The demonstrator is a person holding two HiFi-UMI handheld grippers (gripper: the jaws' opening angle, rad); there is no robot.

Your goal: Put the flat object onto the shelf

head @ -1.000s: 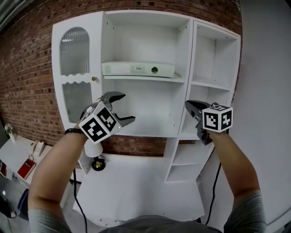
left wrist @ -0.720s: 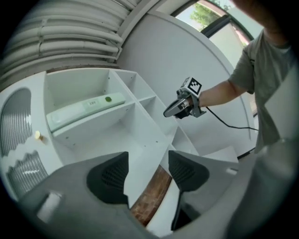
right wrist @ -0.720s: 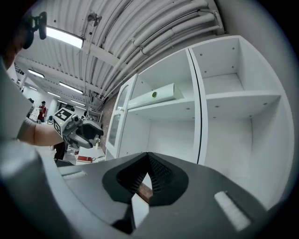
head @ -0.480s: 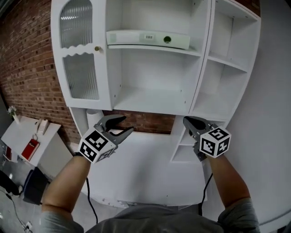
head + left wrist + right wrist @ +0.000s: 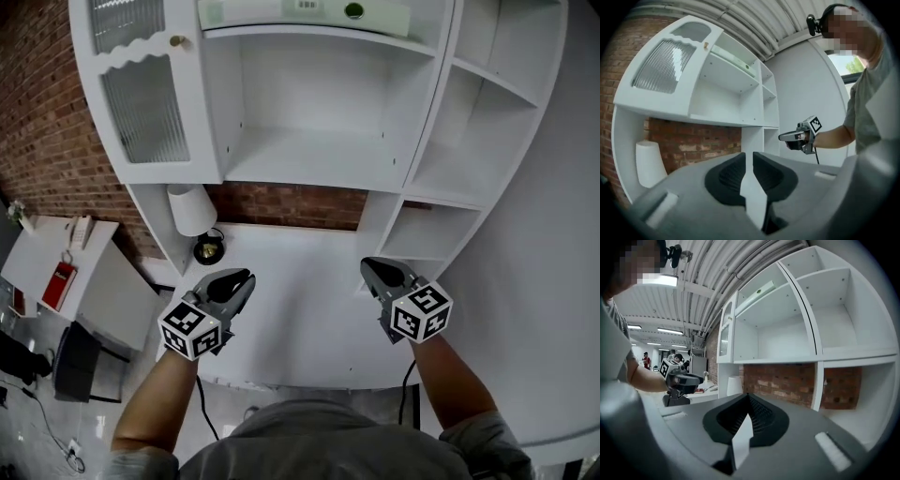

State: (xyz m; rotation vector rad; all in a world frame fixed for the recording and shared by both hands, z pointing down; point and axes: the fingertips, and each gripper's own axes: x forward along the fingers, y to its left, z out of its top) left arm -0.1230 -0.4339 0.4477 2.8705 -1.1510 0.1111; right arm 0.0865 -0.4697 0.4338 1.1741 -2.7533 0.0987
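The flat object (image 5: 309, 11), a long pale green box, lies on the upper shelf of the white cabinet (image 5: 309, 159); it also shows in the left gripper view (image 5: 733, 58) and the right gripper view (image 5: 754, 297). Both grippers hang low over the white table (image 5: 300, 323), far below that shelf. My left gripper (image 5: 246, 277) holds nothing; its jaws are closing, with only a thin slit left between them (image 5: 753, 154). My right gripper (image 5: 366, 263) is shut and empty, its tips meeting (image 5: 748, 395).
A white lamp (image 5: 190, 208) and a small black round object (image 5: 208, 249) stand under the cabinet's glass-door side. A lower side table (image 5: 94, 281) at the left carries a red item (image 5: 58, 286). Brick wall behind; open cubbies at the right (image 5: 441, 230).
Both grippers have dropped from in front of the shelves to just above the table. The left jaws have gone from wide apart to nearly together. The flat object stays on its shelf.
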